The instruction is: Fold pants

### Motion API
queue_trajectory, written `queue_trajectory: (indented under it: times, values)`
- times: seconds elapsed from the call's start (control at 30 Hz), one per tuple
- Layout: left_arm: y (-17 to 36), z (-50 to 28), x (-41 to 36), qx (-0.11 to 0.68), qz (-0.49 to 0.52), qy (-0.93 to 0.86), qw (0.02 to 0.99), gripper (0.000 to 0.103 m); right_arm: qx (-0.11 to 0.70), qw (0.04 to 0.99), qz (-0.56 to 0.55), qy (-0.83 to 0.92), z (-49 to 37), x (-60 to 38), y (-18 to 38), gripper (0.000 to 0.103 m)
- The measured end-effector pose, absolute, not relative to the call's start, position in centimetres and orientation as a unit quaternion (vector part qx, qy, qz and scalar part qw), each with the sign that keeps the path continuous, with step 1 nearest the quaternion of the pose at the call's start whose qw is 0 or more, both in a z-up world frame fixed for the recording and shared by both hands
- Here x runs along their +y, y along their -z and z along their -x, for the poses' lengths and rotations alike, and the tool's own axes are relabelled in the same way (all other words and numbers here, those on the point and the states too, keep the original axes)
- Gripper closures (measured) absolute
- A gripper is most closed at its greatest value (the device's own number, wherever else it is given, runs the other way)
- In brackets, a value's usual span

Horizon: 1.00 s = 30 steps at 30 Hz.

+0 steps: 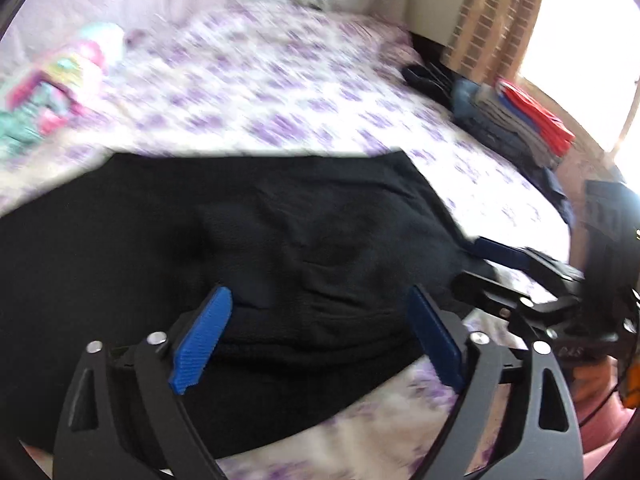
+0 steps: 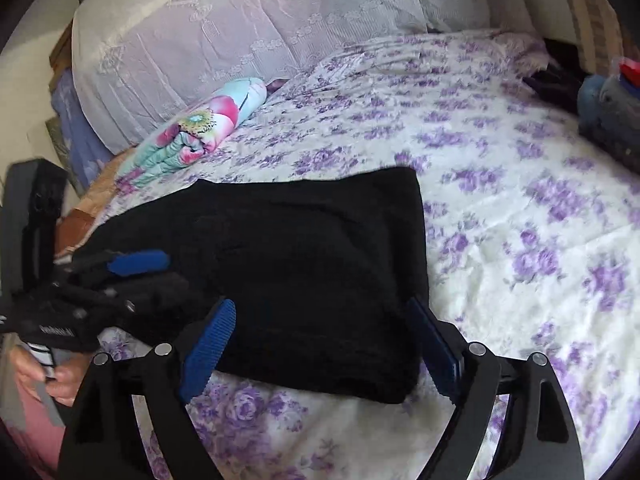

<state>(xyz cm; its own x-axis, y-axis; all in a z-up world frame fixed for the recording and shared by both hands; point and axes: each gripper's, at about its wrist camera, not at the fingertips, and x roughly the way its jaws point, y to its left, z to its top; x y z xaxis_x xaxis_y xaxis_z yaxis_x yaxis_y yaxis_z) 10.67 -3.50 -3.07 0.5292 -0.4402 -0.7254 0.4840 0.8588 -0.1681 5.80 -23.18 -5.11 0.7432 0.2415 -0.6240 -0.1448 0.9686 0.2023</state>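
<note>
Between both spread grippers | left gripper [image 1: 320, 336] | right gripper [image 2: 324, 348] | folded pants [image 2: 304, 264] lying free

The black pants [image 2: 312, 264] lie folded into a flat, compact rectangle on the purple-flowered bedsheet [image 2: 520, 220].

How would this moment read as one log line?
pants: folded, on bed | left gripper: open, empty | right gripper: open, empty

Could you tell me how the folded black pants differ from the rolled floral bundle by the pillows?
The folded black pants are plain and dark; the rolled floral bundle is pink and turquoise. The pants lie flat as a broad rectangle near both grippers; the bundle is a smaller roll at the far side by the pillows. Both rest on the purple-flowered bedsheet.
</note>
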Motion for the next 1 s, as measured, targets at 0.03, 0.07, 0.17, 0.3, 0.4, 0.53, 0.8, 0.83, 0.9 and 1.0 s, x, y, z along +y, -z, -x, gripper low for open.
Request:
queue_trajectory:
  times: [0.03,0.07,0.17,0.3,0.4,0.53,0.8,0.83,0.9,1.0]
  values:
    - [2.5,-10.5,-2.6,0.397,-0.028,0.251,0.882,0.007,0.333,0.935,-0.062,-0.106,-5.4,-22.3,4.3,0.015]
    - [1.6,-10.3,-0.8,0.385,-0.025,0.228,0.894,0.006,0.323,0.938,-0.057,-0.113,-5.2,-21.6,3.7,0.015]
    - [0.3,-10.6,4.8,0.383,0.002,0.171,0.908,0.004,0.301,0.938,-0.038,-0.164,-4.6,-17.5,1.5,0.015]
    - [0.0,-11.3,15.3,0.401,0.060,0.060,0.912,0.004,0.309,0.918,-0.013,-0.249,-5.2,-10.9,0.5,0.015]
    - [0.3,-11.6,21.8,0.416,0.095,-0.013,0.904,0.004,0.317,0.896,0.022,-0.309,-5.9,-5.0,0.3,0.015]
    - [0.3,-11.9,29.2,0.418,0.124,-0.083,0.896,0.004,0.309,0.879,0.087,-0.353,-5.4,2.4,0.5,0.015]
    - [0.2,-18.9,35.2,0.415,0.121,-0.113,0.894,0.004,0.325,0.858,0.141,-0.372,-5.1,10.6,1.7,0.015]
    - [0.5,-19.7,35.6,0.417,0.124,-0.115,0.893,0.004,0.325,0.857,0.148,-0.370,-5.2,11.0,1.8,0.015]
    - [1.9,-20.7,36.5,0.428,0.139,-0.119,0.885,0.004,0.326,0.854,0.173,-0.368,-5.3,12.9,2.2,0.015]
    - [4.1,-20.4,37.2,0.450,0.152,-0.101,0.874,0.004,0.327,0.844,0.211,-0.369,-5.7,16.0,3.2,0.015]
